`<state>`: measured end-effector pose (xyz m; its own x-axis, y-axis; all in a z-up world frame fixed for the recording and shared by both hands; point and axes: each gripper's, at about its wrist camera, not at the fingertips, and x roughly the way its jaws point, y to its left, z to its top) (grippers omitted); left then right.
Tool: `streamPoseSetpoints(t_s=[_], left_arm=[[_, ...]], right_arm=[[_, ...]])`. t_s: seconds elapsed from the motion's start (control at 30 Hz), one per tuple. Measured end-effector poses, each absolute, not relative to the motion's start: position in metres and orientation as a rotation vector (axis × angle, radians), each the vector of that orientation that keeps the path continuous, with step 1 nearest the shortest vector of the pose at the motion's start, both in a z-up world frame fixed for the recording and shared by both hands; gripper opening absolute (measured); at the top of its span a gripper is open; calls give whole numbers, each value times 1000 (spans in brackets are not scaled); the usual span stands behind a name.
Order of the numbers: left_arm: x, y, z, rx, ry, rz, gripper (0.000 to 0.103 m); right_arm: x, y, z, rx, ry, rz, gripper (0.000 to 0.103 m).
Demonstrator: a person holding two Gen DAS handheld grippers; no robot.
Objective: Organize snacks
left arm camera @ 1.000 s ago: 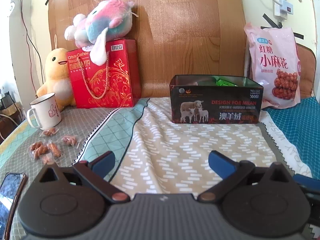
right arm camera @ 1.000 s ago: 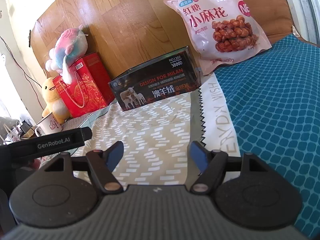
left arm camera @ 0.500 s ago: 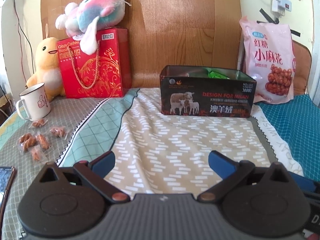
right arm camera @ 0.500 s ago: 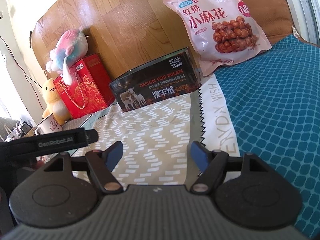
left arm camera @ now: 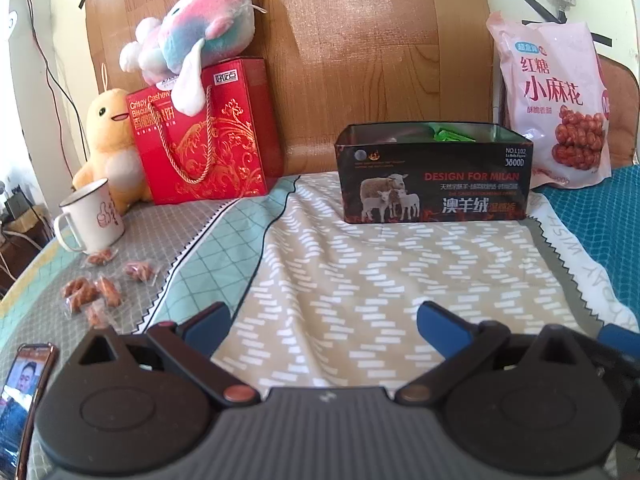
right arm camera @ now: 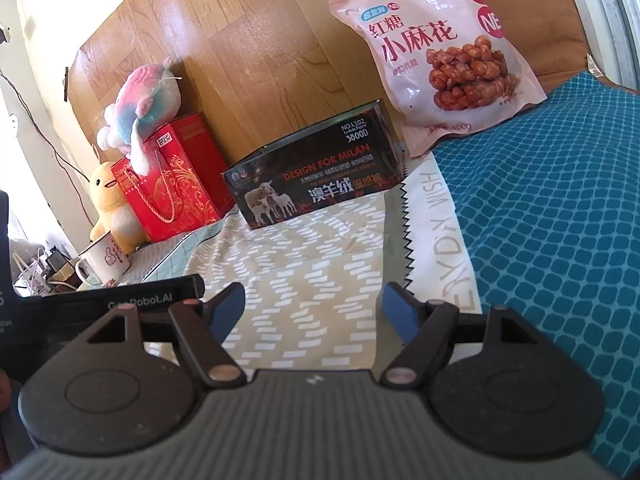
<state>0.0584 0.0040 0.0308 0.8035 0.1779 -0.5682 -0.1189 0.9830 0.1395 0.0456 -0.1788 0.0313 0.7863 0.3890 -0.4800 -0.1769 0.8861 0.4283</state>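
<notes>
Several small wrapped brown snacks point(left arm camera: 94, 294) lie on the grey cloth at the left, in front of a white mug point(left arm camera: 93, 216). A black open tin box point(left arm camera: 436, 174) with sheep on its side stands at the back; something green shows inside it. The same box point(right arm camera: 316, 186) appears in the right wrist view. My left gripper point(left arm camera: 322, 322) hovers open over the patterned cloth, well short of the box, with nothing between its fingers. My right gripper point(right arm camera: 314, 310) is also open and empty, beside the left one.
A big pink snack bag point(left arm camera: 560, 100) leans on the wall at the back right. A red gift box point(left arm camera: 204, 136) with a plush toy point(left arm camera: 192, 36) on top and a yellow duck plush point(left arm camera: 110, 144) stand at the back left. A phone point(left arm camera: 24, 384) lies at the near left.
The left wrist view has swung a little left and then back; the loose snacks and phone shifted in the picture. The right wrist view is unchanged.
</notes>
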Motion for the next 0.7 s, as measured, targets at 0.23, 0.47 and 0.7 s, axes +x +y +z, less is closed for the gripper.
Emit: streamPoseSetpoints(t_s=[0.23,0.47,0.7], left_arm=[[53,5,34,105,592,167,103],[57,9,31,78,640,157,103],[58,10,29,52,674,132,103]], right_arm=[[46,-179,31,373,593,314,78],[47,-179,31,371,594,314,79],[46,-180,30,377,596,306,79]])
